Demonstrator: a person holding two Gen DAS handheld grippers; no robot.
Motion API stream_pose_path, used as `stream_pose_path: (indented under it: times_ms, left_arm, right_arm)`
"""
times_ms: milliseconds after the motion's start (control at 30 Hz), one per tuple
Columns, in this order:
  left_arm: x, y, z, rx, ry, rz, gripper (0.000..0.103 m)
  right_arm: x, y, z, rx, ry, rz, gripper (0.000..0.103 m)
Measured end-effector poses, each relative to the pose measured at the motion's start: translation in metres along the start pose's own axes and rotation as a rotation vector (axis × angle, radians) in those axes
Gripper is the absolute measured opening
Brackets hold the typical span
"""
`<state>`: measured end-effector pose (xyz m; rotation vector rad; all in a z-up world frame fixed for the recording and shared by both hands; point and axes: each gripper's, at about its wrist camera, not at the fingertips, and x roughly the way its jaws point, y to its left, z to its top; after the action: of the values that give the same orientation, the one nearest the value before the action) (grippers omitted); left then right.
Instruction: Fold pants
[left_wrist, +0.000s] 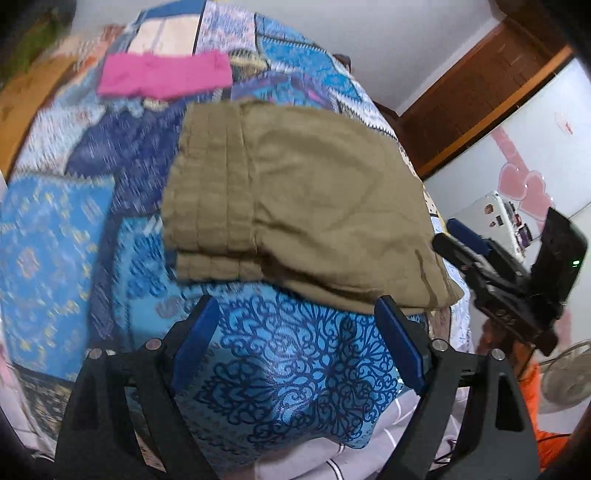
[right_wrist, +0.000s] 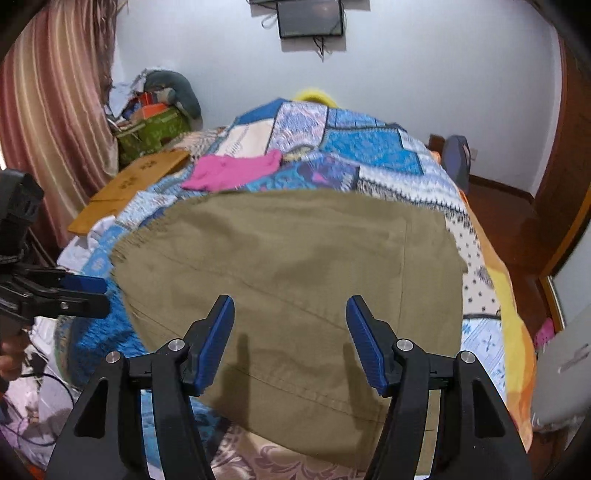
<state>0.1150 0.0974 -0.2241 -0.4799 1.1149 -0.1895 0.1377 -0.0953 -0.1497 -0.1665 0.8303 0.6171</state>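
Observation:
The khaki pants (left_wrist: 295, 206) lie folded into a compact rectangle on the patchwork bedspread (left_wrist: 55, 236), waistband to the left. They fill the middle of the right wrist view (right_wrist: 295, 280). My left gripper (left_wrist: 295, 325) is open and empty, hovering just short of the pants' near edge. My right gripper (right_wrist: 290, 317) is open and empty, above the pants' near half. The right gripper shows at the right of the left wrist view (left_wrist: 458, 236); the left gripper shows at the left edge of the right wrist view (right_wrist: 85, 291).
A folded pink garment (right_wrist: 236, 171) lies farther back on the bed, also in the left wrist view (left_wrist: 166, 75). A wooden board (right_wrist: 125, 188) and cluttered bags (right_wrist: 155, 122) sit at the far left. A fan (left_wrist: 569, 373) stands beside the bed.

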Motion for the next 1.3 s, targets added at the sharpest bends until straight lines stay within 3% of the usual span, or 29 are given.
stream_pose_path:
  times_ms: [100, 167, 433, 533, 567, 633, 700, 733, 867, 1133, 1300]
  left_arm:
    - [0.003, -0.001, 0.0, 0.006, -0.006, -0.008, 0.088]
    - [0.006, 0.001, 0.002, -0.016, -0.009, -0.053, 0.091]
    - [0.019, 0.023, 0.028, -0.172, -0.034, -0.177, 0.092]
    - [0.024, 0.029, 0.04, -0.221, -0.051, -0.188, 0.092]
    - [0.025, 0.03, 0.043, -0.228, -0.055, -0.181, 0.087]
    - [0.027, 0.029, 0.05, -0.22, -0.061, -0.139, 0.073]
    - [0.028, 0.03, 0.055, -0.212, -0.064, -0.103, 0.047]
    - [0.029, 0.032, 0.057, -0.214, -0.06, -0.08, 0.043]
    - [0.025, 0.031, 0.059, -0.196, -0.083, -0.036, 0.035]
    - [-0.002, -0.03, 0.04, 0.161, -0.229, 0.3, 0.031]
    - [-0.019, -0.03, 0.027, 0.22, -0.269, 0.377, 0.031]
  right_arm:
    - [0.011, -0.003, -0.007, 0.011, 0.032, 0.001, 0.059]
    - [0.021, -0.005, -0.014, 0.017, 0.065, 0.013, 0.059]
    - [0.019, -0.006, -0.023, 0.03, 0.054, 0.047, 0.06]
    - [0.019, -0.006, -0.025, 0.022, 0.053, 0.052, 0.06]
    - [0.018, -0.005, -0.025, 0.023, 0.053, 0.056, 0.06]
    - [0.018, -0.006, -0.025, 0.025, 0.052, 0.062, 0.06]
    - [0.018, -0.006, -0.026, 0.027, 0.053, 0.065, 0.061]
    - [0.019, -0.007, -0.025, 0.026, 0.054, 0.065, 0.061]
    - [0.019, -0.006, -0.024, 0.02, 0.06, 0.065, 0.061]
    - [0.017, -0.001, -0.012, 0.024, 0.11, 0.089, 0.061]
    - [0.012, 0.009, 0.012, 0.04, 0.055, 0.13, 0.061]
